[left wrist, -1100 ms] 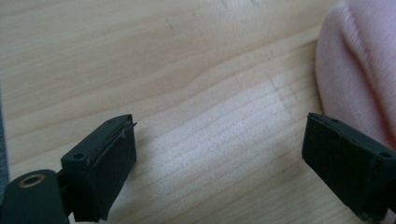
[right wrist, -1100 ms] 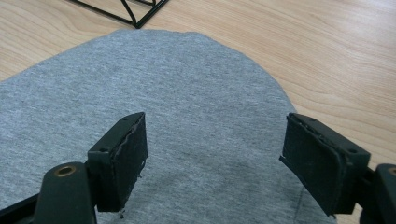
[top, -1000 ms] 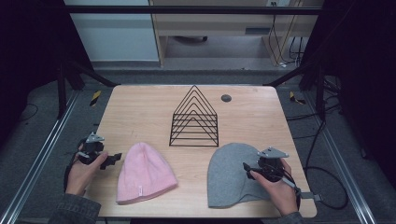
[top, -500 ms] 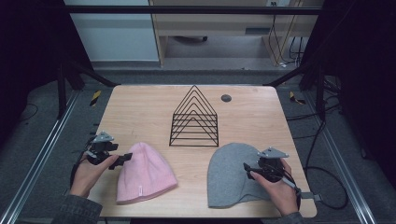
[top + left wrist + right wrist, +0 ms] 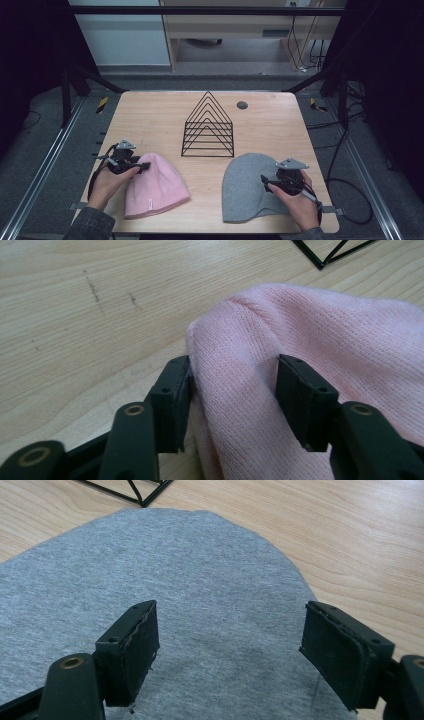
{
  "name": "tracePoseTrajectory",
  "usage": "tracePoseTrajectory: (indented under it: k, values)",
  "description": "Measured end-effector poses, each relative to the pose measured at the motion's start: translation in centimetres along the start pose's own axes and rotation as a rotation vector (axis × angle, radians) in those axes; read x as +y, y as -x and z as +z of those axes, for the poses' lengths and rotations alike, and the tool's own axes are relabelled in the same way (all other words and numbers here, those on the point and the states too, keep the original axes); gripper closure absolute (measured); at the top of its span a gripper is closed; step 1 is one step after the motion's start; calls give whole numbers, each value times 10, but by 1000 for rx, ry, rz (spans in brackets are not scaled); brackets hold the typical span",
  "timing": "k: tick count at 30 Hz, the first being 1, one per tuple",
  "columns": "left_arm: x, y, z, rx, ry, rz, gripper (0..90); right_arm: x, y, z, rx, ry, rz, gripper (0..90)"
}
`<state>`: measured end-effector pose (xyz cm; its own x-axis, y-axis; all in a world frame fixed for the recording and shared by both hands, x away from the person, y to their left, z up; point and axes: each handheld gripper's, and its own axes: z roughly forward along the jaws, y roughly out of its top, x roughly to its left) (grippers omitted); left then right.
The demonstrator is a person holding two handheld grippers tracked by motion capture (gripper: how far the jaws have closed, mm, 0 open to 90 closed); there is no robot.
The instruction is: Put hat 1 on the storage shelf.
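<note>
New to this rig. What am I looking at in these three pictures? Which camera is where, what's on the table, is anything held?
There is no robot: a person holds a two-jaw gripper in each hand. The high view looks down on the wooden table; each of the other two cameras rides on a gripper and looks along its black jaws.

On the table lie a pink beanie and a grey beanie, with a black wire rack behind them.

The left gripper has just been closing; its jaws straddle a fold at the pink beanie's edge, one pad touching, not yet clearly clamped. The right gripper stands open over the grey beanie, holding nothing.

Closing tongs [image 5: 234,390] straddle the pink beanie's [image 5: 325,350] crown edge.
</note>
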<state>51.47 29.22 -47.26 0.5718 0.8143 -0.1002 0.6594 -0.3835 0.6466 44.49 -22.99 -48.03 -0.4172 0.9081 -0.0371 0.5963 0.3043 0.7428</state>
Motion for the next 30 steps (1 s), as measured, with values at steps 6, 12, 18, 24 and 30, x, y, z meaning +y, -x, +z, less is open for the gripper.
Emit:
tracePoseTrajectory:
  k: [6,12,18,24,30]
  values:
    - [-1,-6,3,-51,-3,-33,564,0,0,1,4,-4,0,227]
    - [2,-3,1,-68,-10,-39,755,0,0,1,5,-2,5,225]
    - [12,14,-18,-32,23,37,786,2,-2,-4,11,33,1,240]
    - [33,43,-50,-29,102,140,792,18,-19,-16,46,89,-76,279]
    - [51,62,-68,-31,114,216,795,34,-48,-24,121,117,-140,299]
